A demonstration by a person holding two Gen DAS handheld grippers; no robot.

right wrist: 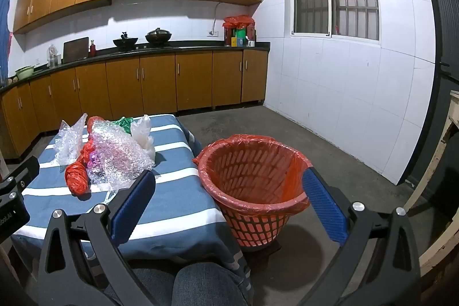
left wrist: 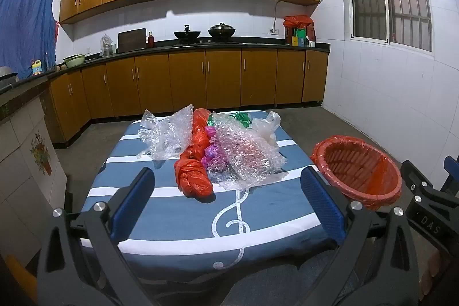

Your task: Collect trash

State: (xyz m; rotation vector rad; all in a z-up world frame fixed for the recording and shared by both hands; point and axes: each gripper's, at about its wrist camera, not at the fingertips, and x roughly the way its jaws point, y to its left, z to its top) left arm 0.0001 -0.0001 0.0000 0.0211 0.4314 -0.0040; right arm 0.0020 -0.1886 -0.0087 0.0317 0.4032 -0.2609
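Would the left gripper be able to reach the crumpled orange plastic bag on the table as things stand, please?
Probably yes. The left gripper is open and empty, and only bare striped tablecloth lies between it and the orange plastic bag, the nearest piece in the pile.

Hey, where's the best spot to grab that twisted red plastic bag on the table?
Grip the red plastic bag at its bunched near end, coming from the table's near edge. That knot is thick, faces the open left tongs, and lies clear of the bubble wrap beside it.
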